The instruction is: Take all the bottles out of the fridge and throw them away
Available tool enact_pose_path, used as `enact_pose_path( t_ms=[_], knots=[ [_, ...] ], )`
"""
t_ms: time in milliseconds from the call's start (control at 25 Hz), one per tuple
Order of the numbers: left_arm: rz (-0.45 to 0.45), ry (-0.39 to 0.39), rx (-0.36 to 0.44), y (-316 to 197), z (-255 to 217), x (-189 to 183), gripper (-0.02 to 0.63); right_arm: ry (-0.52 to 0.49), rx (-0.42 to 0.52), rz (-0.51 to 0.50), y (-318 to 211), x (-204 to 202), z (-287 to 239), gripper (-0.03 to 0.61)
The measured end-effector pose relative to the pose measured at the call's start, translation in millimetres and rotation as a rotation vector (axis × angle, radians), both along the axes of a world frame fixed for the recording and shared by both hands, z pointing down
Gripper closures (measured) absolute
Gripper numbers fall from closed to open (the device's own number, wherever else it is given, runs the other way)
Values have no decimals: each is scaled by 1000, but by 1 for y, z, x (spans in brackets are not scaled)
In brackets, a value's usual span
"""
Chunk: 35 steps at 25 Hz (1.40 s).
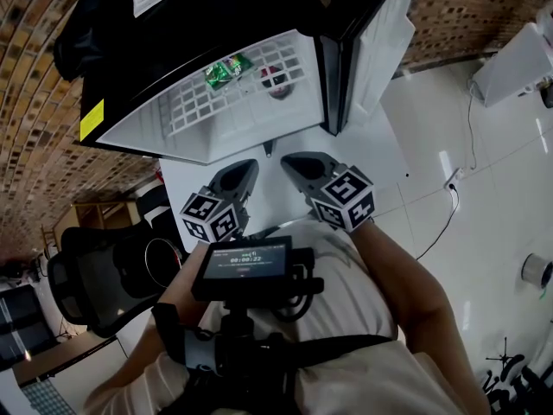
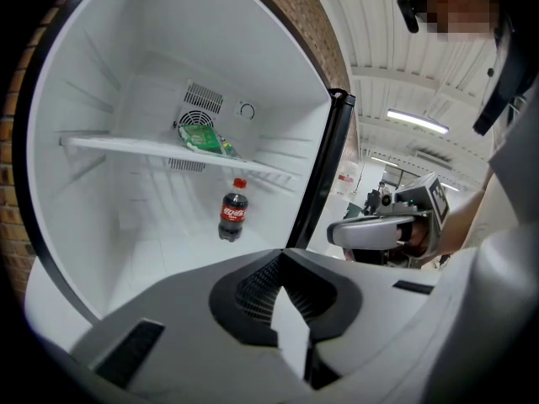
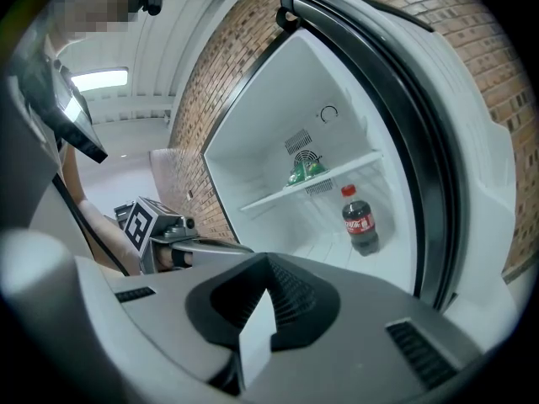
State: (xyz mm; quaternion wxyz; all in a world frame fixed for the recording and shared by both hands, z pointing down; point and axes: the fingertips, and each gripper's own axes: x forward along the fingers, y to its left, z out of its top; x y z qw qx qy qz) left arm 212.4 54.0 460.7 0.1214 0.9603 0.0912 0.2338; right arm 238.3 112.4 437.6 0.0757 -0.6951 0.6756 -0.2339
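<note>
The cola bottle [image 2: 233,211] stands upright on the floor of the fridge [image 2: 101,242], under the shelf [image 2: 126,147]. Far back on that shelf lies a green item [image 2: 202,139]; I cannot tell what it is. The door [image 3: 459,192] hangs open at the right. Near me, outside the fridge, my left tongs [image 1: 244,169] and right tongs [image 1: 294,162] sit side by side, both closed and empty.
</note>
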Motion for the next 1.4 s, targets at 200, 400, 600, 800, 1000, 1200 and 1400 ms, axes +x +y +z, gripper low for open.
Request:
enact_pose_path(
  t_ms=[200, 400, 600, 800, 1000, 1200, 1400],
  knots=[
    [22, 5, 7, 0, -1, 1, 611, -1, -4, 7, -3, 1, 1, 575],
    [4, 16, -10, -4, -1, 0, 612, -3, -6, 8, -6, 0, 2, 575],
    [-12, -22, -28, -4, 0, -2, 611, -2, -10, 8, -8, -2, 4, 575],
    [-39, -25, -37, -16, 12, -6, 611, -2, -13, 10, -9, -2, 5, 575],
    [-20, -11, -42, -13, 10, -5, 611, -1, -16, 9, -10, -4, 6, 575],
    [-23, 4, -25, -5, -1, 0, 597, -4, -23, 10, -9, -5, 9, 575],
    [-52, 37, 15, -9, -3, 9, 597, -8, -36, 19, 0, -3, 13, 575]
  ],
)
